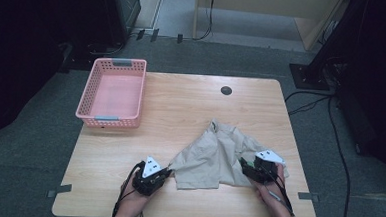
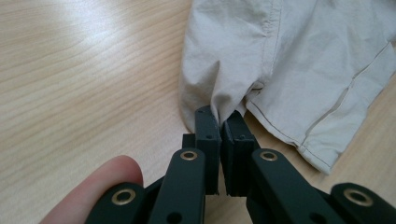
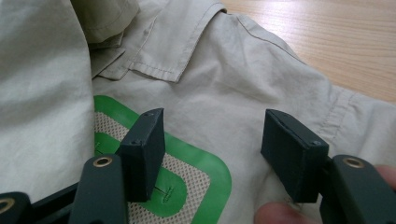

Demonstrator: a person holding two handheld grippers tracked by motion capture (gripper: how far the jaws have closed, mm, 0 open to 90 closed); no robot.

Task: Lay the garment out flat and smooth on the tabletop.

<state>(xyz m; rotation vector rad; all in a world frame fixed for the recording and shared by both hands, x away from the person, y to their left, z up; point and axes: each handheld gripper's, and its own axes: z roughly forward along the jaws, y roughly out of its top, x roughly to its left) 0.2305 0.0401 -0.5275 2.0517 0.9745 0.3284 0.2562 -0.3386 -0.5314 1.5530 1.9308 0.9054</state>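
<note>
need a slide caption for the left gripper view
Left claw shut on a pinched fold of the beige shirt, lying on the wooden table.

free: bare table mid and far | obstacle: pink basket (far left corner)

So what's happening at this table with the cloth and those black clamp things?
A person sits at a wooden table working on a beige shirt with a hand-held gripper in each hand. The left gripper is pinched shut on a fold at the shirt's edge. The right gripper hangs open over the shirt near its collar and a green patch, gripping nothing yet. A pink basket stands at the far left corner with nothing in it.
</note>
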